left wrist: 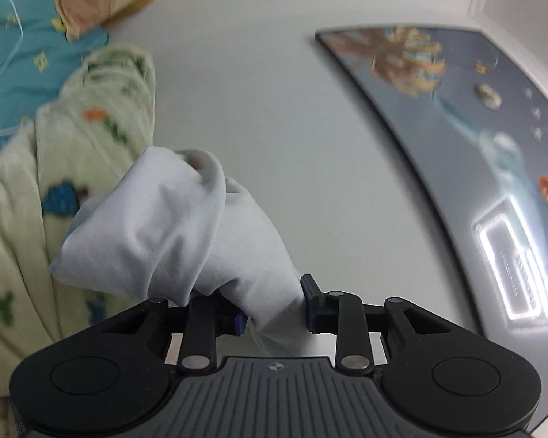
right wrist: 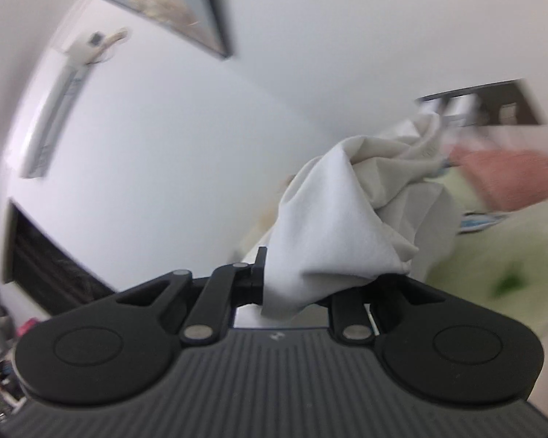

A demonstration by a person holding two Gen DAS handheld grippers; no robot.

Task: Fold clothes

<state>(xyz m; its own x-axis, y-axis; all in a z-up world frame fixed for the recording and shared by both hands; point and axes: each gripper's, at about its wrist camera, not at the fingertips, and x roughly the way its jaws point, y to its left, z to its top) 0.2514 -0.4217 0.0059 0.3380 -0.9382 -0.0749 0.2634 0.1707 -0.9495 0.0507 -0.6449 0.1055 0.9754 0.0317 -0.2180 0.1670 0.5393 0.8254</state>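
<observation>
Left gripper (left wrist: 274,314) fingers pinched a bunched wad of the white soft cotton garment (left wrist: 171,226), cloth draped up and to the left over the left finger. Right gripper (right wrist: 292,284) fingers clamped another bunch of the same white garment (right wrist: 347,226), cloth hiding the right finger. Garment was held up in the air between both grippers, above the pale green fleece blanket with animal prints (left wrist: 91,116) on the bed; teal patterned sheet (left wrist: 25,54) beyond it, dark framed picture (left wrist: 456,109) on the white wall. Step looked like lift-and-spread before the first fold. Next move likely called for pulling the grips apart to open the cloth, then laying it flat on the bed.
</observation>
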